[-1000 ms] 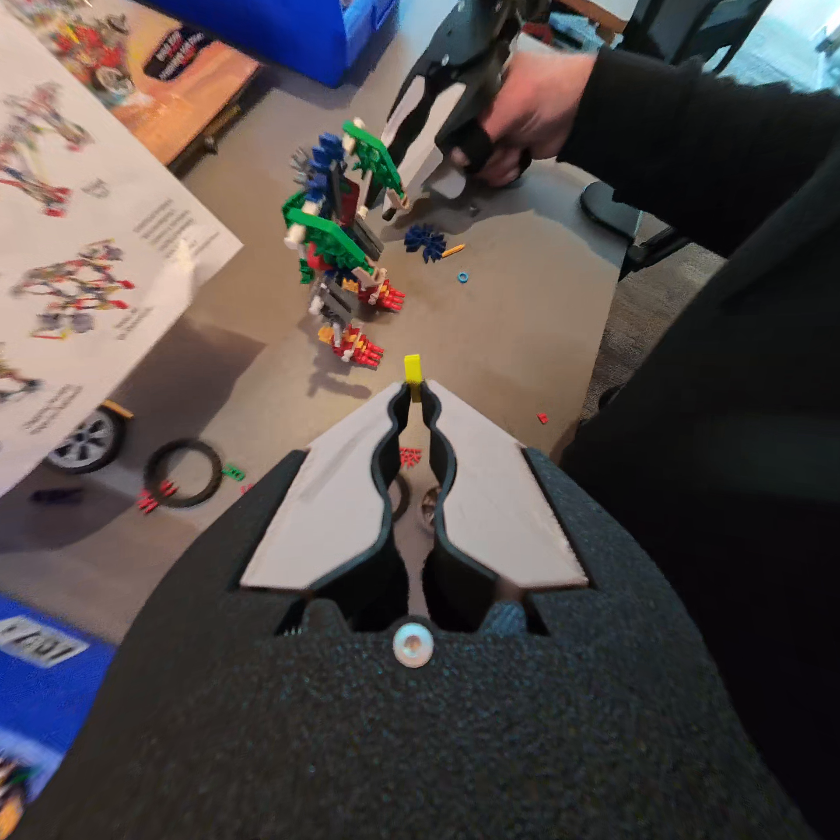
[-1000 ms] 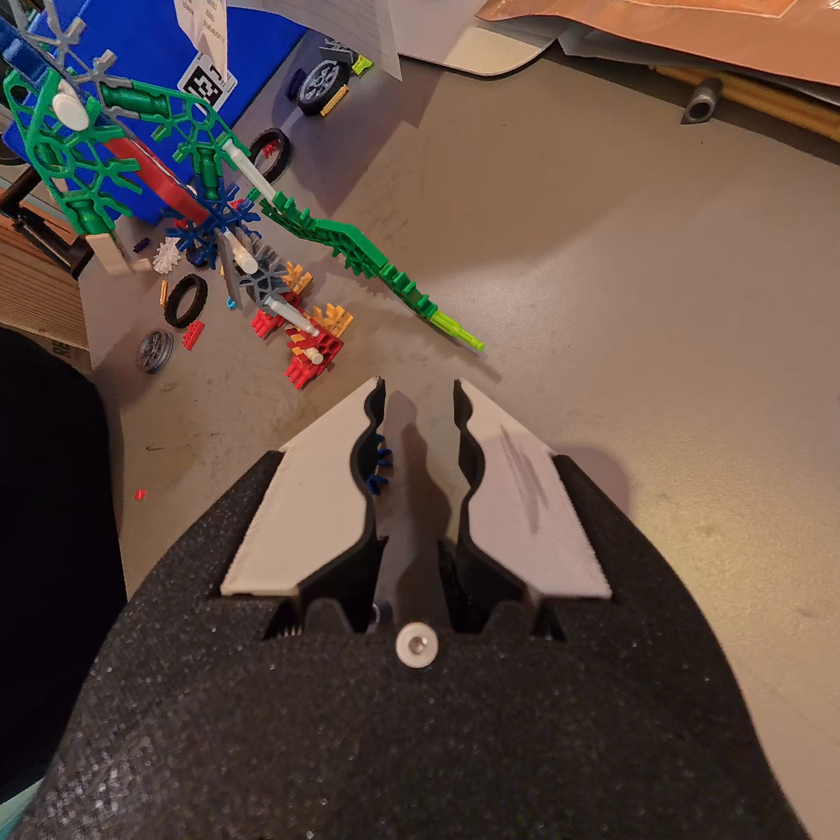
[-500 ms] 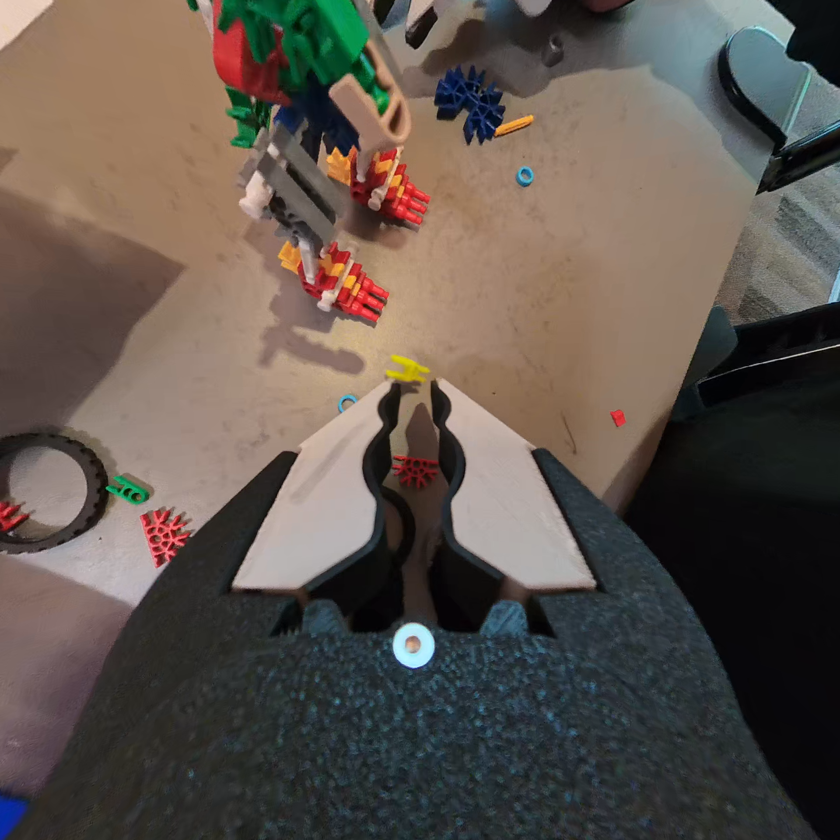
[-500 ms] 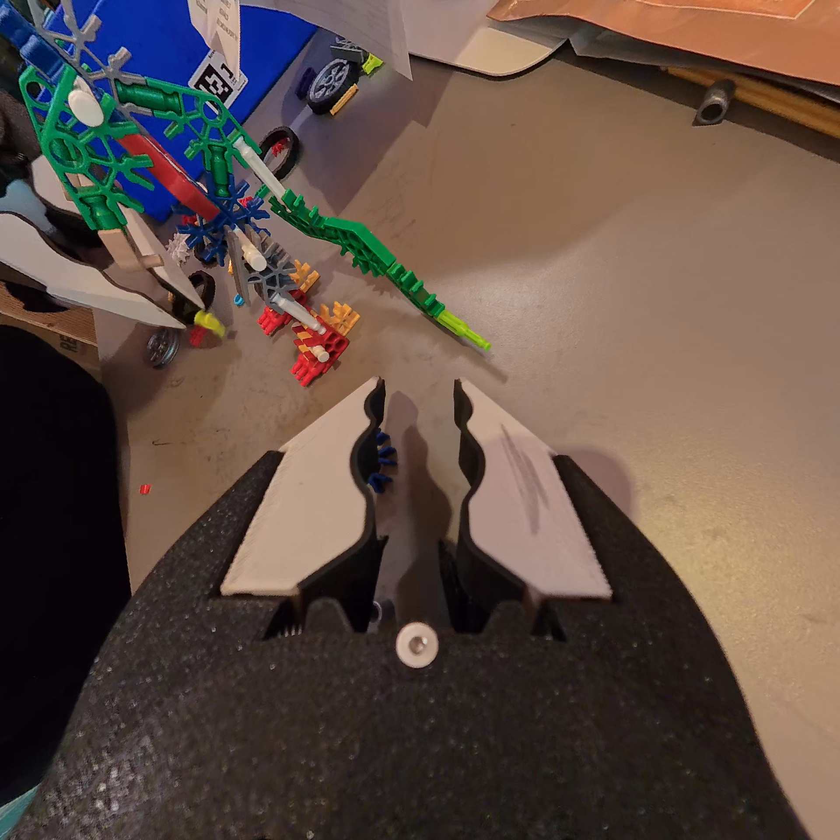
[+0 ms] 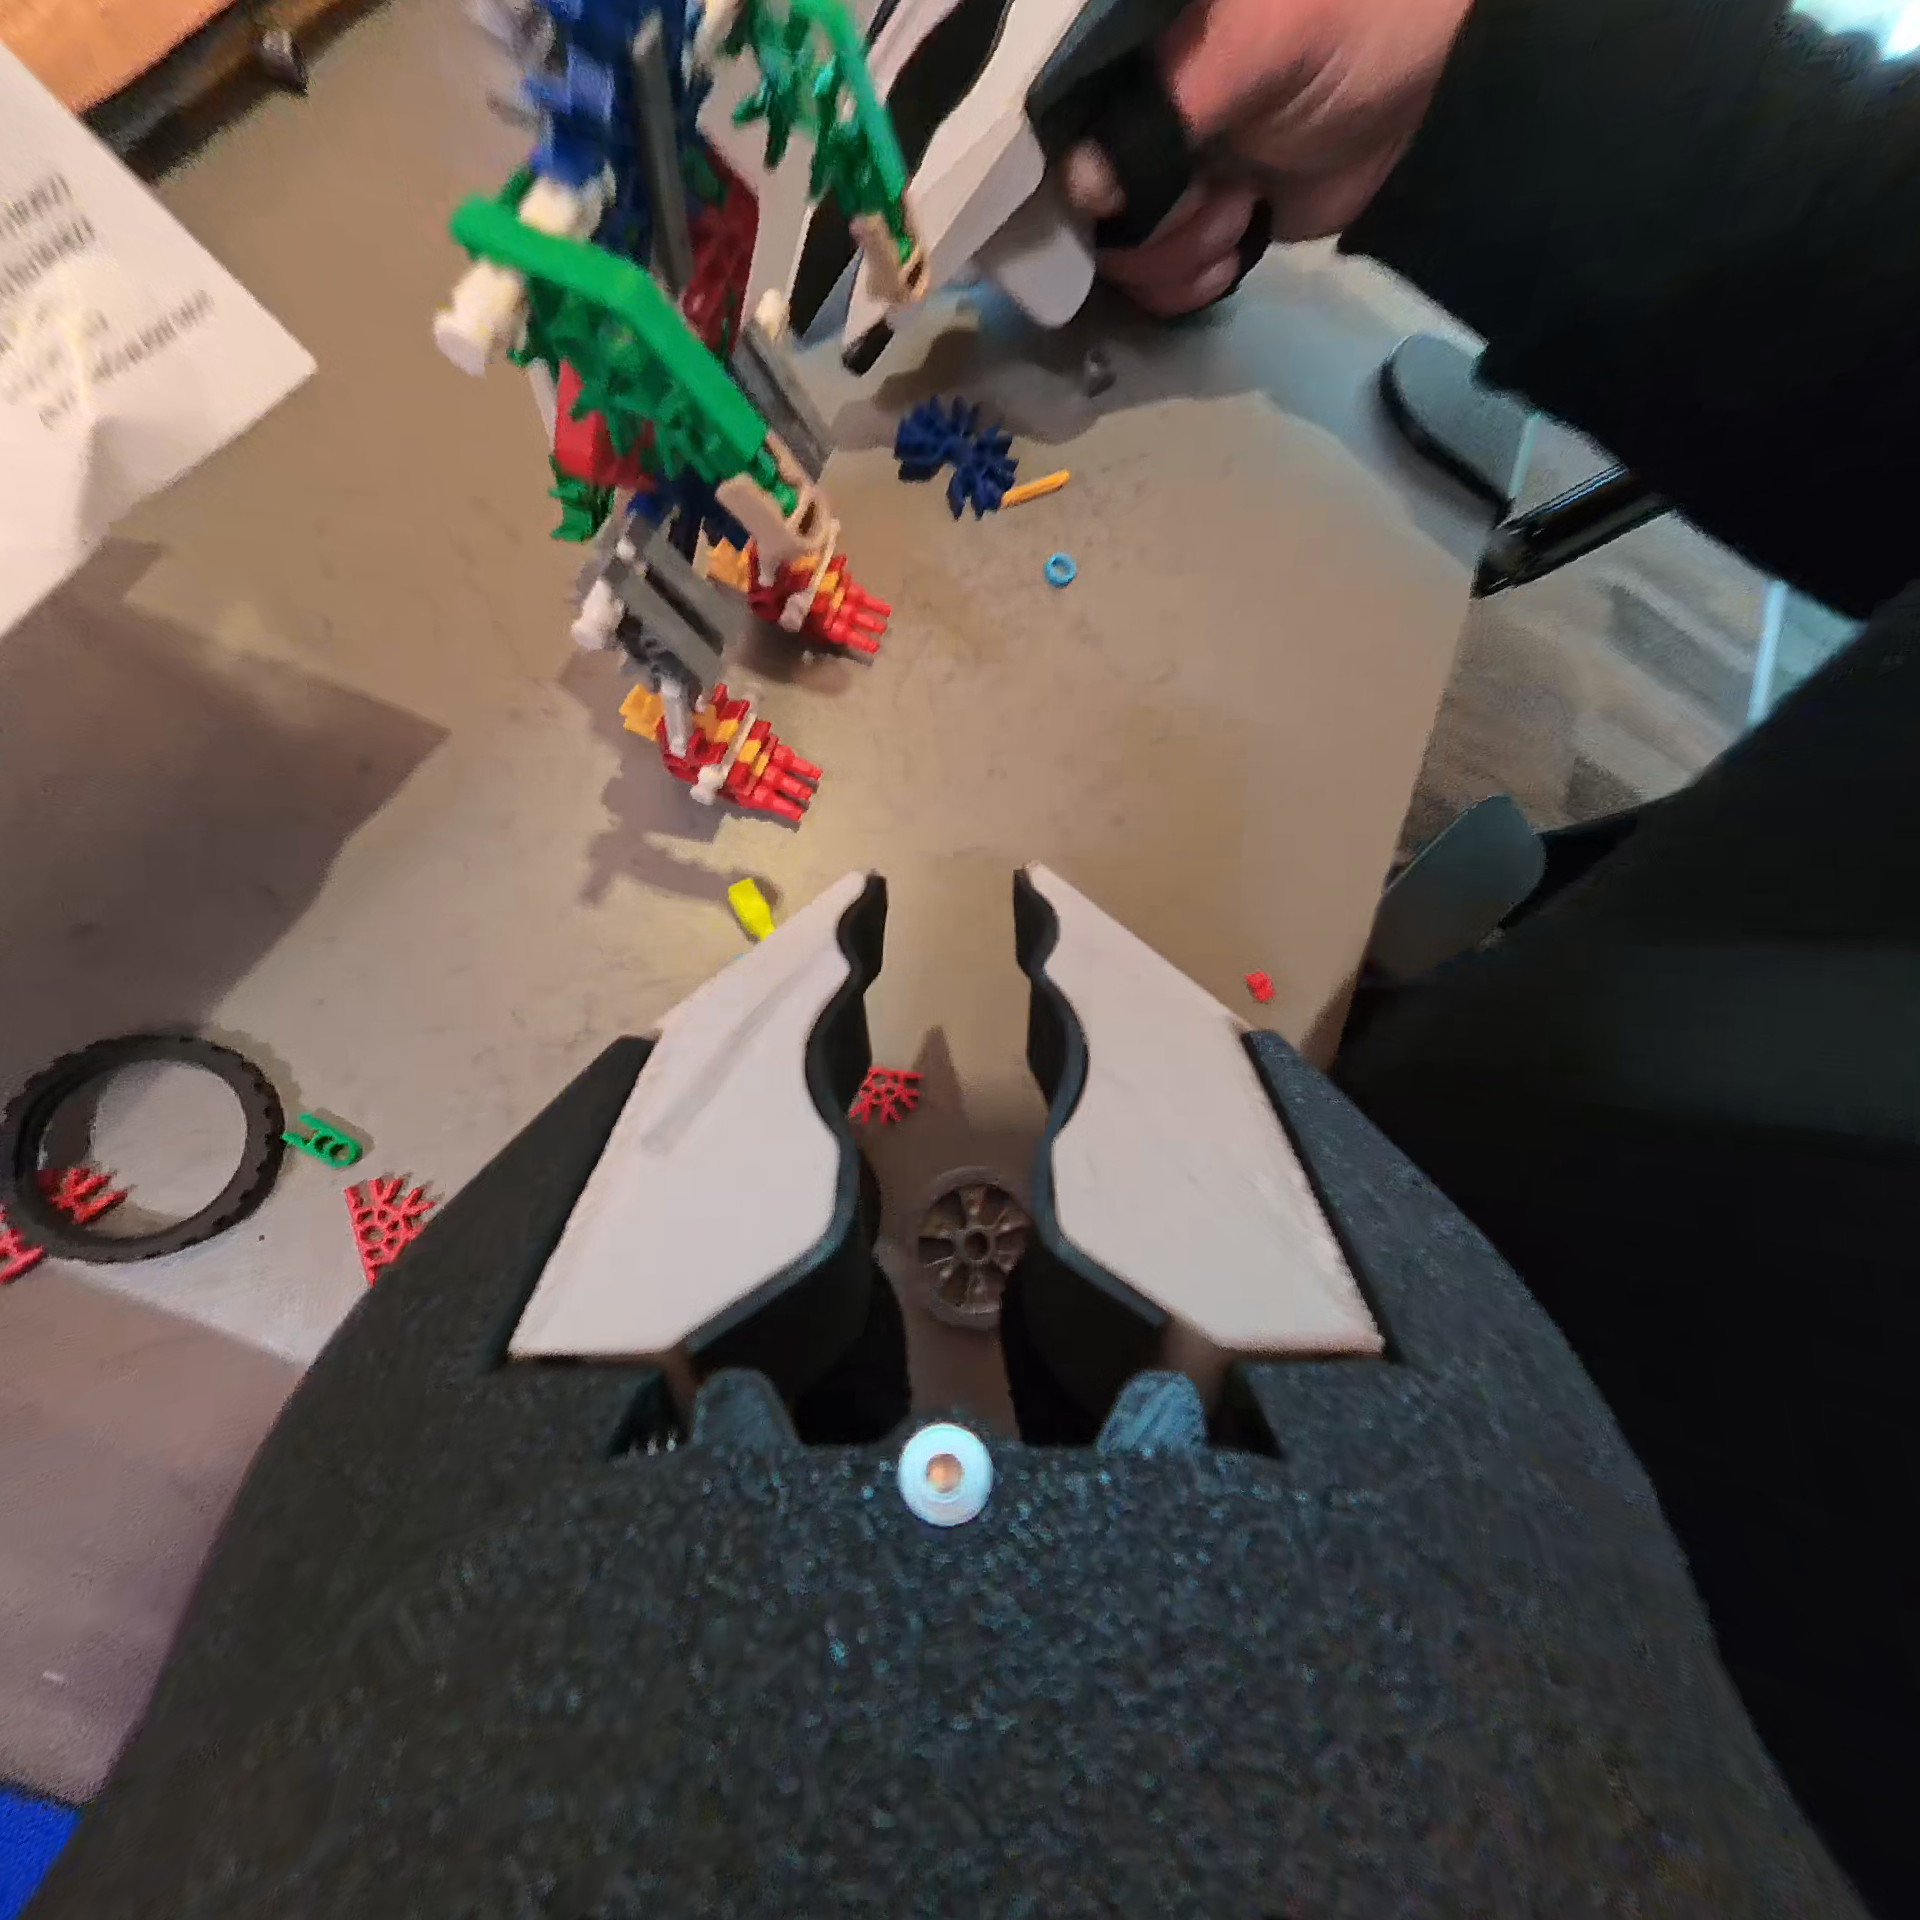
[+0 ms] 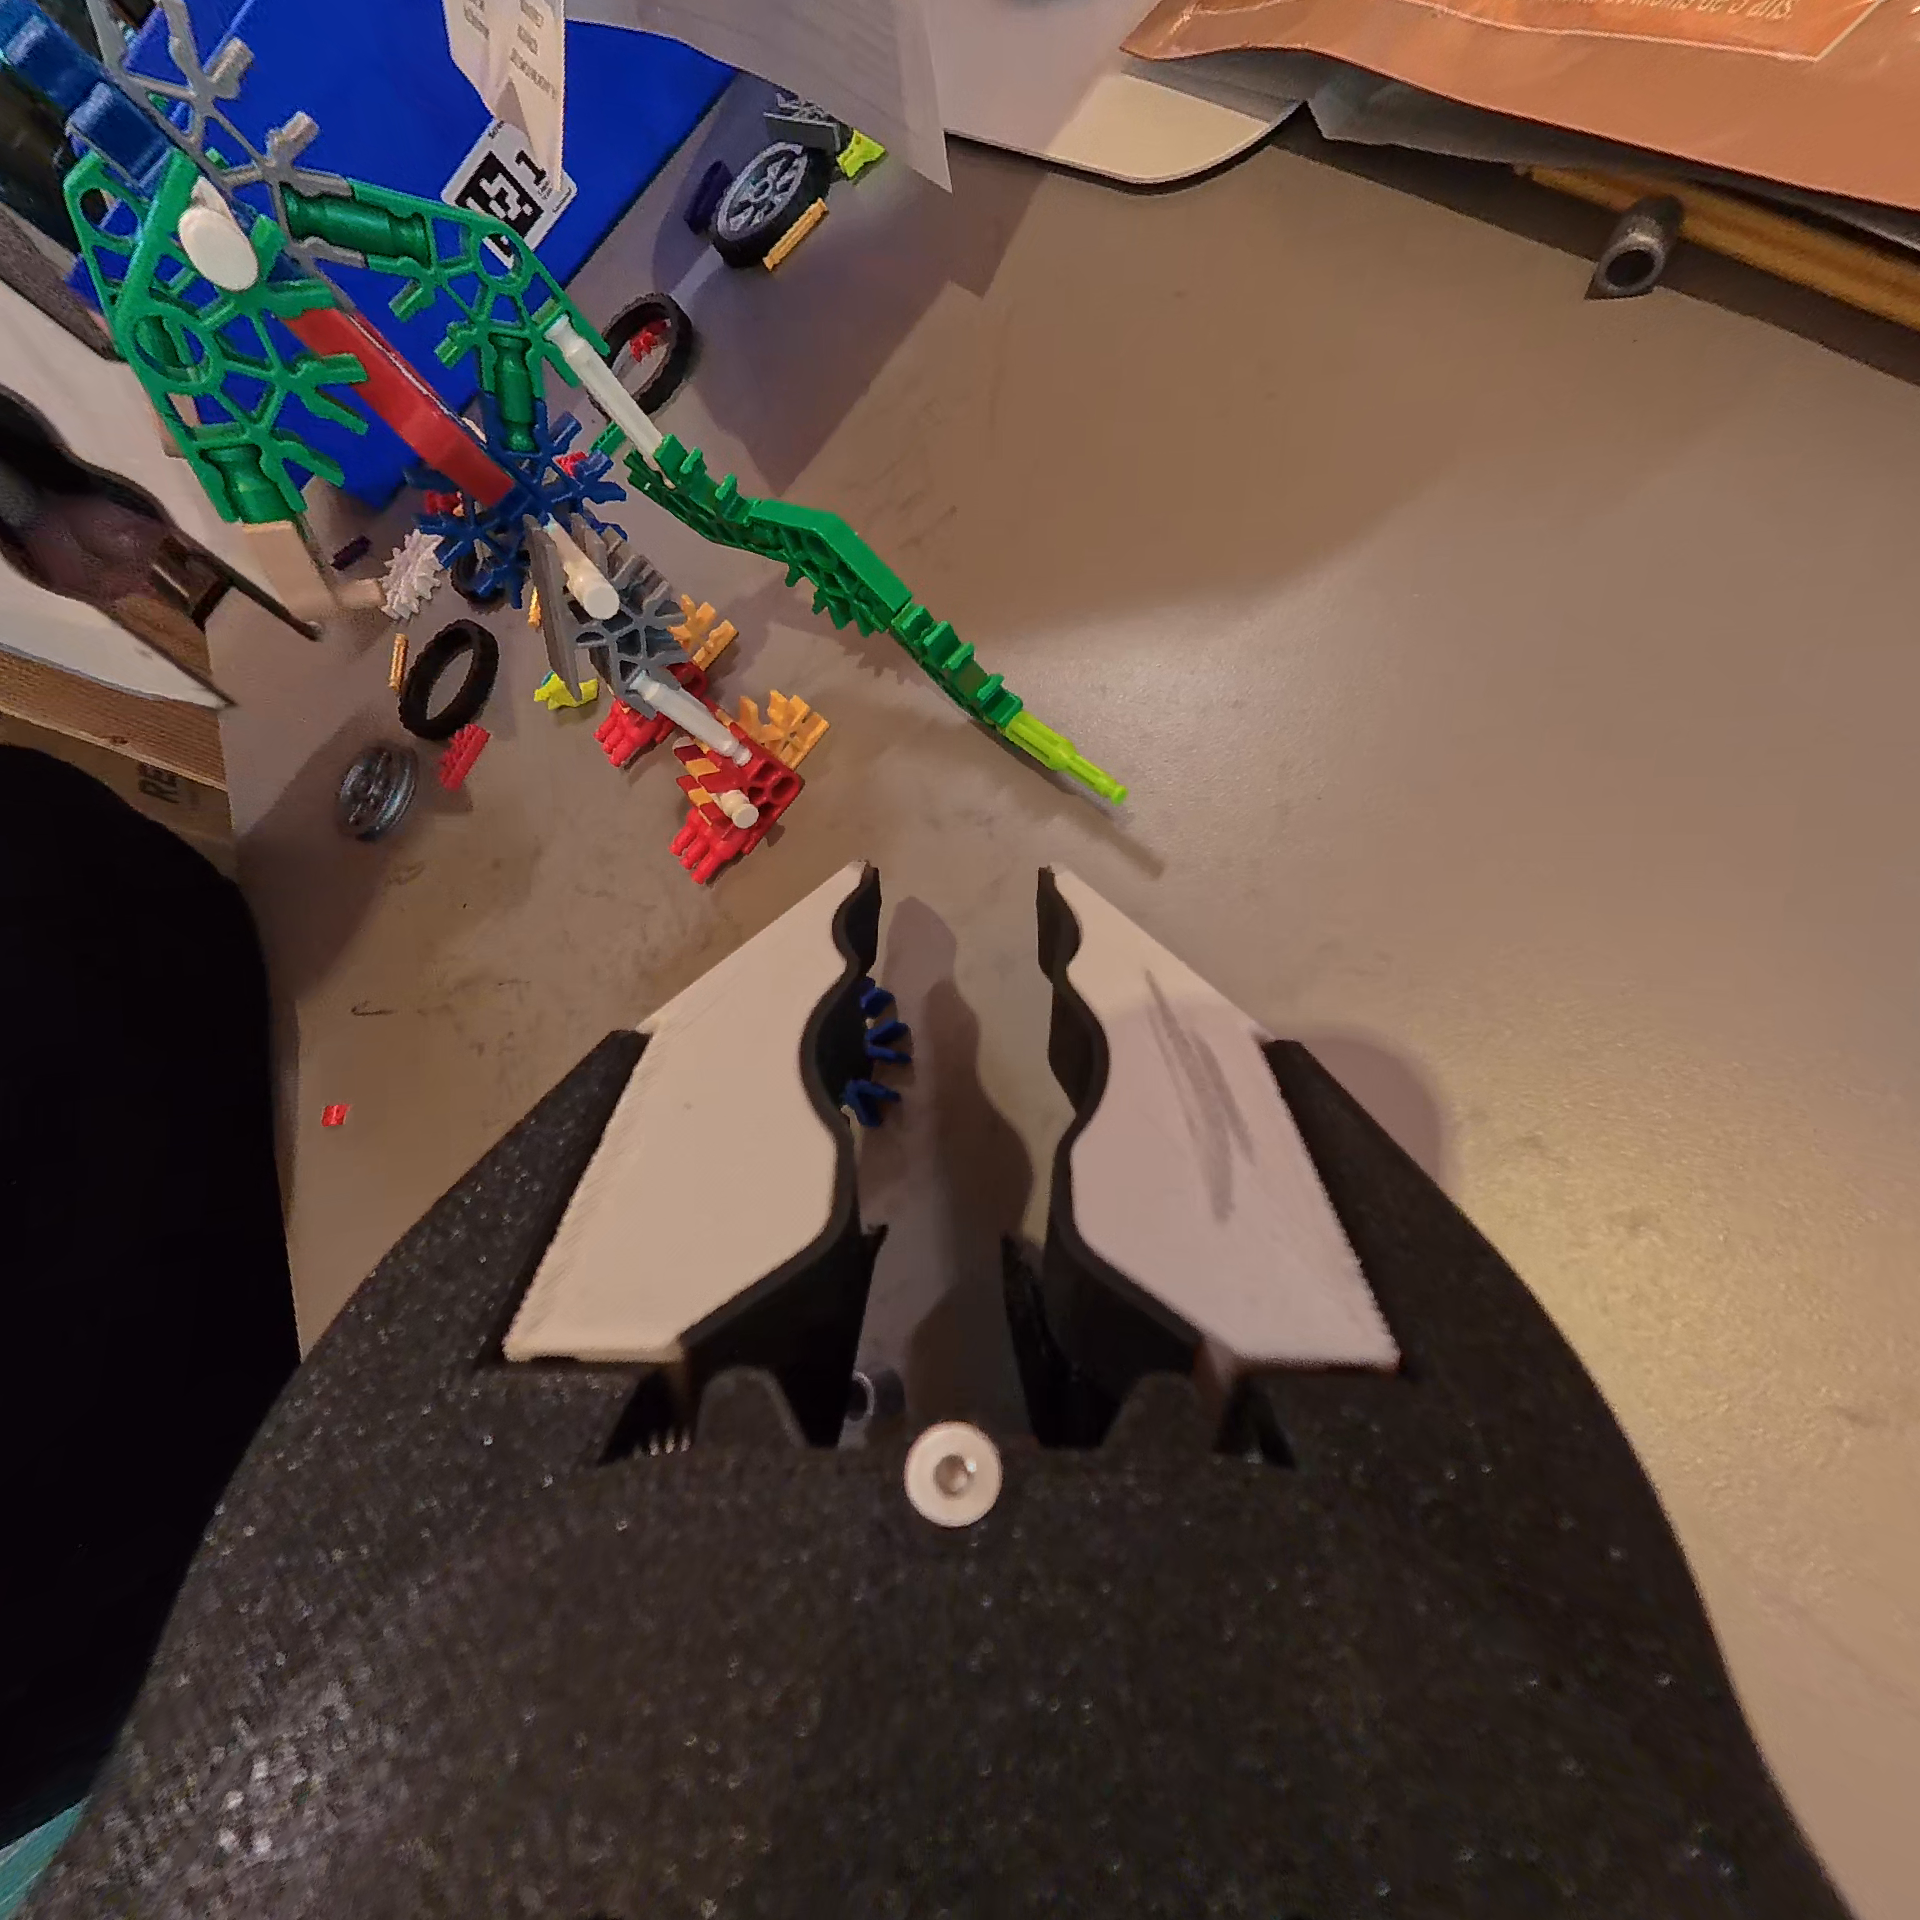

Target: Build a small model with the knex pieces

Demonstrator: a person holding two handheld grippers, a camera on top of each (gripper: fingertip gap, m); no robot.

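A toy figure [image 5: 644,416] built of green, blue, red and grey plastic rods and connectors stands on the grey table [image 5: 1091,727] on two red clawed feet. My left gripper [image 5: 948,894] is open and empty, in front of the figure. A small yellow piece [image 5: 746,904] lies on the table just left of its left fingertip. My right gripper [image 6: 956,894] is open and empty, beside the figure [image 6: 499,468] and its green tail [image 6: 852,582]. A blue connector [image 6: 878,1049] lies under its left finger. In the left wrist view a hand [image 5: 1247,135] holds the right gripper [image 5: 987,187] close behind the figure.
Loose parts lie around: a black tyre ring [image 5: 145,1158], red connectors [image 5: 384,1226], a wheel hub [image 5: 971,1247], a blue connector [image 5: 956,452], a small blue ring [image 5: 1057,568]. A paper sheet [image 5: 94,343] lies left. A blue box [image 6: 343,135] and a wheel [image 6: 774,192] stand behind. The table edge [image 5: 1403,831] is right. The left gripper's tips are roughly 20 centimetres from the right gripper's. The left tips stand about 6 centimetres off the small yellow piece [image 5: 746,904].
My left gripper was shut on the yellow piece, moved toward the figure's feet, then opened. The yellow piece now lies on the table. The right gripper has hardly moved.
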